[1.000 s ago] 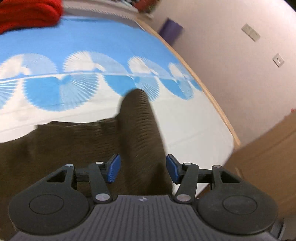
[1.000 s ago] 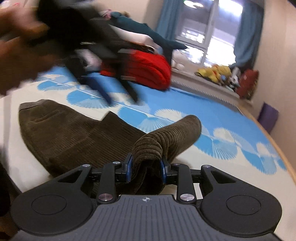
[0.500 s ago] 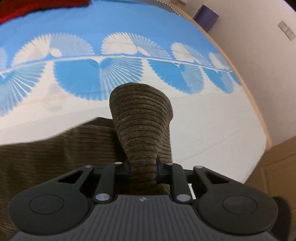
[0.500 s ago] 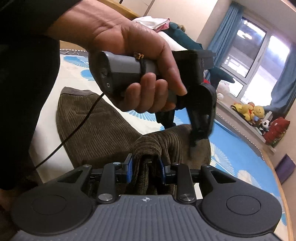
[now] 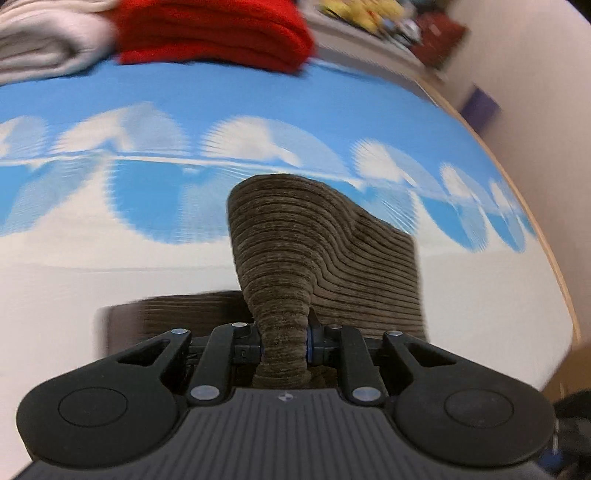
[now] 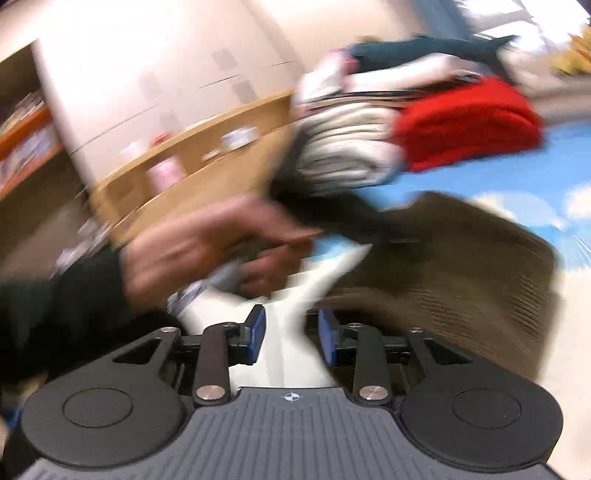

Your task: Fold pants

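Note:
The brown corduroy pants lie on the blue-and-white bed sheet. My left gripper is shut on a bunched fold of the pants and holds it raised above the sheet. In the right wrist view the pants lie to the right, blurred. My right gripper is open and empty over white sheet, its blue pads apart. The person's hand holding the left gripper is just ahead of it.
A red folded garment and a cream one are stacked at the far side of the bed. The bed's wooden edge runs along the right, with a wall beyond. A wooden shelf stands at the left in the right wrist view.
My right gripper has let go of the pants fold and opened, swinging left. My left gripper closed on the fold half a second ago and has lifted it further.

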